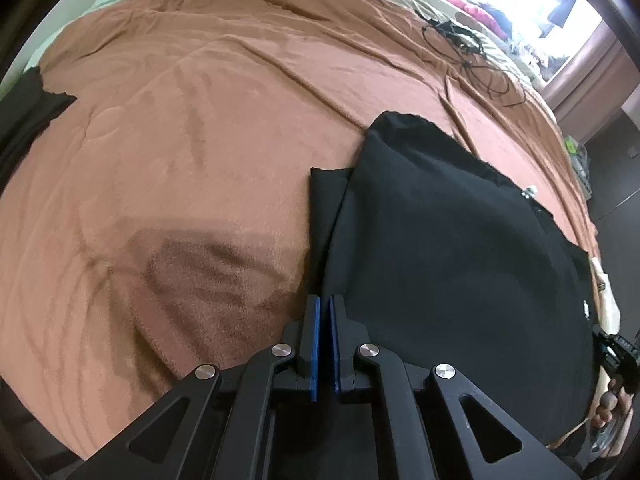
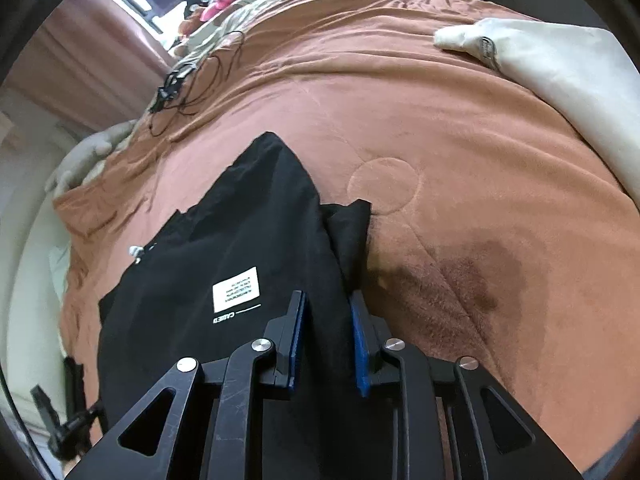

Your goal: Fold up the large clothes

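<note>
Left gripper (image 1: 323,312) pinched on the black garment (image 1: 452,260) edge, right gripper (image 2: 326,312) clamped on its thick fold (image 2: 280,232). I'd lift both evenly, keeping edges aligned over the bed (image 1: 180,120).

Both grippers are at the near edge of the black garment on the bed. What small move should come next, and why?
Probably lift both grippers together and carry the near edge away. The left gripper and right gripper look shut on the black garment, which lies flat on the brown blanket.
</note>
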A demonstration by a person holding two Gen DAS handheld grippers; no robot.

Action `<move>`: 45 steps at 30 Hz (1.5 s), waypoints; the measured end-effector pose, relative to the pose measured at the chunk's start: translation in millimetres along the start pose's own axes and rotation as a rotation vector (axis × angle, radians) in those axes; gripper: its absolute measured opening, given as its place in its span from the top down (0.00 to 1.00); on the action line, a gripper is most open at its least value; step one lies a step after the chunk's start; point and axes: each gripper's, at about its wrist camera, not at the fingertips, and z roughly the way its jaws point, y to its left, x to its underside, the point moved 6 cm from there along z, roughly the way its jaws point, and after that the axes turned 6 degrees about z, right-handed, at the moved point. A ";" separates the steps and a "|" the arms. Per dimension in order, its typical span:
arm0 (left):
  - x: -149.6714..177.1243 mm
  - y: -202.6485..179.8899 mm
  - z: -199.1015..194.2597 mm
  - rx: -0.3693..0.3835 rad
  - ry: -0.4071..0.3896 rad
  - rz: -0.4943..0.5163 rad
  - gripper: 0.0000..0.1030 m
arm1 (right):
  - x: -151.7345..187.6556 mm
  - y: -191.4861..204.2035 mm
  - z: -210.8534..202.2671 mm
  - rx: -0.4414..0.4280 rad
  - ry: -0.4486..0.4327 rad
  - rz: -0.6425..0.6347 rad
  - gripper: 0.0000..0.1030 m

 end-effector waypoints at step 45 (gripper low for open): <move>101.1 26.9 -46.2 0.184 -0.015 -0.159 0.27 | 239.9 146.3 -29.6 -0.060 0.192 -0.616 0.60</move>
